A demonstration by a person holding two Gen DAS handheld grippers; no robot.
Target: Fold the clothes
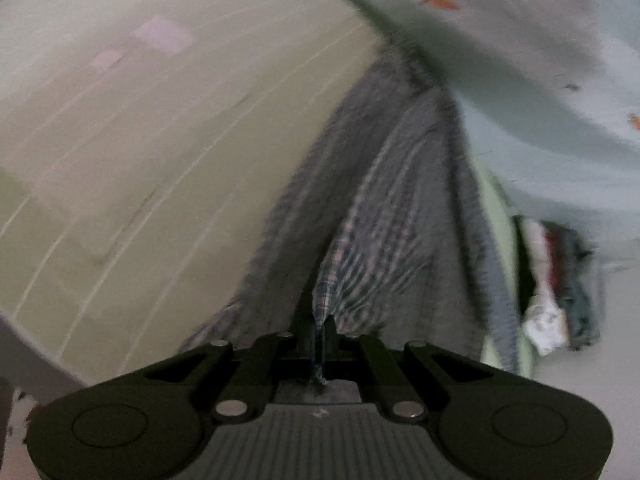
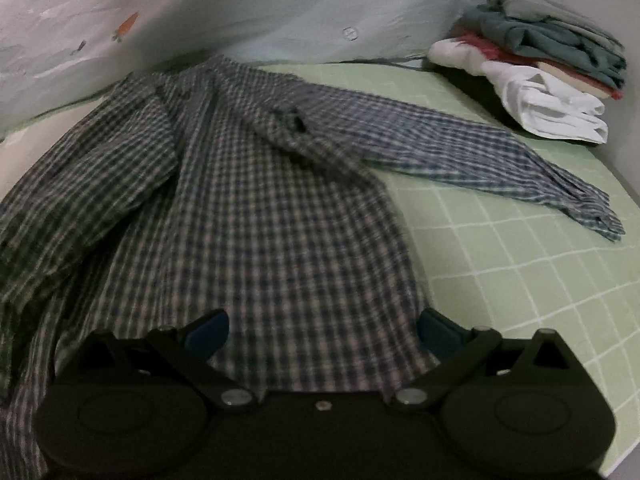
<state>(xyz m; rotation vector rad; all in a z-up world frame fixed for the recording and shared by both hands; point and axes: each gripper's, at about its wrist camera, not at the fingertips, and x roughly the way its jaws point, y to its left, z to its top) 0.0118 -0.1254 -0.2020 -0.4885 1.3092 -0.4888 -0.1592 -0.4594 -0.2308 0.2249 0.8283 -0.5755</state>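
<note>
A checked shirt [image 2: 256,216] in dark blue and white lies spread over a green grid mat [image 2: 520,280], one sleeve [image 2: 480,156] stretched out to the right. My right gripper [image 2: 322,336] hangs open just above the shirt's lower body, blue pads wide apart and nothing pinched. In the left wrist view my left gripper [image 1: 320,340] is shut on an edge of the same shirt [image 1: 380,232], and the cloth runs taut and blurred away from the jaws.
A stack of folded clothes [image 2: 552,76] sits at the far right of the mat, white on the bottom, red and teal above. A pale sheet with small orange carrots [image 2: 200,12] lies behind the shirt. Beige flooring [image 1: 140,140] shows at left.
</note>
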